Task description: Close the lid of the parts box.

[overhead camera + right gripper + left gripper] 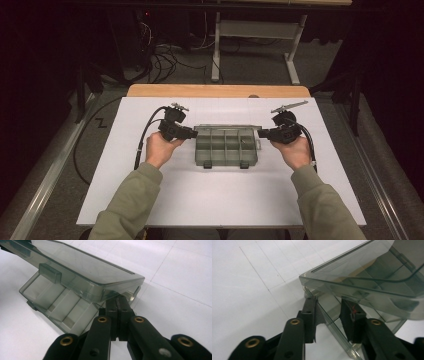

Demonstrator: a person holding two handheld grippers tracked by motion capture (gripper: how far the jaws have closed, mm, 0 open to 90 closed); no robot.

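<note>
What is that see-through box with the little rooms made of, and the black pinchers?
The compartment box looks like smoky, glossy clear plastic: you can see the dividers through its raised lid. The left hand-held gripper seems matte black plastic, with brass-coloured rivets.

White table top (pixel 220 200) with wooden far edge (pixel 218 90), grey carpet floor (pixel 250 70), tangled cables (pixel 165 60), white desk frame (pixel 260 30), dark surroundings

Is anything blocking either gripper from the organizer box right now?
Nothing visible. The left gripper straddles the wall at one end of the organizer box; the right gripper, jaws together, is at the opposite end under the half-raised lid.
</note>
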